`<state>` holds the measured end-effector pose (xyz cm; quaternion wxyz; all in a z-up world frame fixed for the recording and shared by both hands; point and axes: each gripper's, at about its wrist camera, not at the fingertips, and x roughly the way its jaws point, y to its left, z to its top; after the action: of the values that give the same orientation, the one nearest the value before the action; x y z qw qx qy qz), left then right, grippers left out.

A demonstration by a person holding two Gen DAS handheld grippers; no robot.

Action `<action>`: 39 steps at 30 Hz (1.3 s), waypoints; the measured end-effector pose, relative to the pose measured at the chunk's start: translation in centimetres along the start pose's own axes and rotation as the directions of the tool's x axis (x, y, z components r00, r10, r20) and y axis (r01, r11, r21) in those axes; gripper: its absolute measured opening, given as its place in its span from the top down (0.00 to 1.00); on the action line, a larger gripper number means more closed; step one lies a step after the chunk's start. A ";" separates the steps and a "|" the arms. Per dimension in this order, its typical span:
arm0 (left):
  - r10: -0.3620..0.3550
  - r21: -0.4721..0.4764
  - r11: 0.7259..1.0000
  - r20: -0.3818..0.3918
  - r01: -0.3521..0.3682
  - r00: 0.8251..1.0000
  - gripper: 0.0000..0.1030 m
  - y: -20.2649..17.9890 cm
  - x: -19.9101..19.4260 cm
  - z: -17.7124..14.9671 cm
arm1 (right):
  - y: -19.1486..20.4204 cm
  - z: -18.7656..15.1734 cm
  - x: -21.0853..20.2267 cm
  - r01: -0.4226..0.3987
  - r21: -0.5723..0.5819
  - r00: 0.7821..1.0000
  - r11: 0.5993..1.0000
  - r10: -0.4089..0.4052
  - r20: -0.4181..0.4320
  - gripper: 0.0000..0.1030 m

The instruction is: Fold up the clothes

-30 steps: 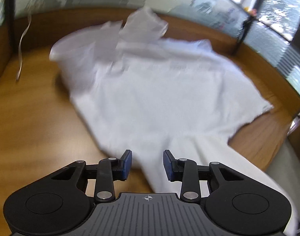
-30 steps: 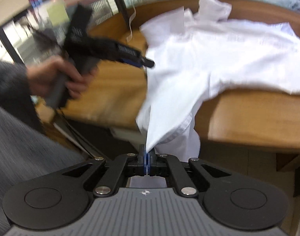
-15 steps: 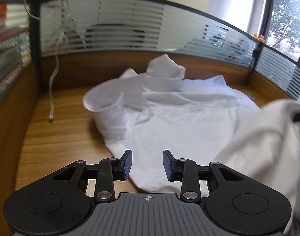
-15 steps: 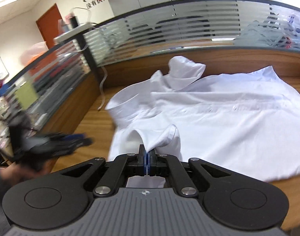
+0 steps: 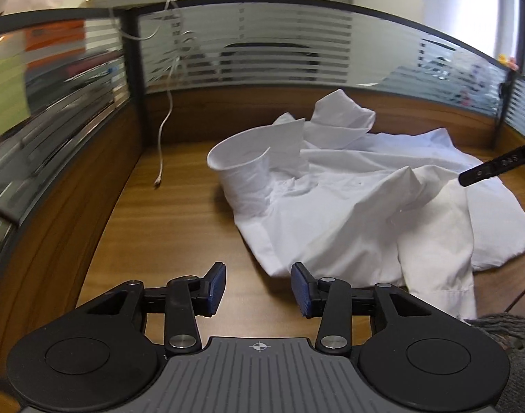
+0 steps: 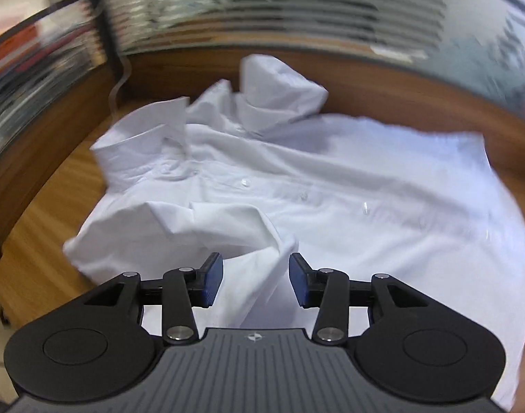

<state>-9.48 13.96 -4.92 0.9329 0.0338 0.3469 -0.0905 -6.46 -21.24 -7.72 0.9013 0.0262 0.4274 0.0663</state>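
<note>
1. Right gripper [image 6: 256, 280]: jaws spread, nothing pinched. The sleeve cuff [image 6: 259, 261] sits loose between the pads, laid across the shirt front, likely so the sleeve folds inward.
2. Left gripper [image 5: 258, 287]: jaws spread and empty, low over the desk [image 5: 180, 241] just short of the shirt's near corner, placed to take that edge.
3. White shirt [image 5: 348, 213]: spread button-side up on the desk, collar [image 5: 248, 161] standing, other sleeve bunched at the back; only partly folded.
</note>
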 end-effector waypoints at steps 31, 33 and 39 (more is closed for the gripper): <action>0.008 0.097 0.995 -0.026 -0.005 1.000 0.46 0.3 -1.3 -0.9 | 18.4 -18.3 2.1 0.145 -0.622 0.989 0.769 -0.114 0.089 0.52; -0.003 0.085 0.996 -0.025 0.005 1.000 0.46 0.7 -0.9 -0.8 | 18.3 -18.0 2.4 0.173 -0.622 0.985 0.764 -0.148 0.092 0.68; -0.029 0.069 0.997 -0.012 0.030 1.000 0.46 1.4 0.1 -0.7 | 15.0 -13.8 -1.1 0.137 -0.383 0.989 0.913 -0.103 0.109 0.95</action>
<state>-9.60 15.41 -5.56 0.9279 0.0614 0.3489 -0.1159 -19.26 -6.66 -14.07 0.9084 -0.1769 0.3673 0.0930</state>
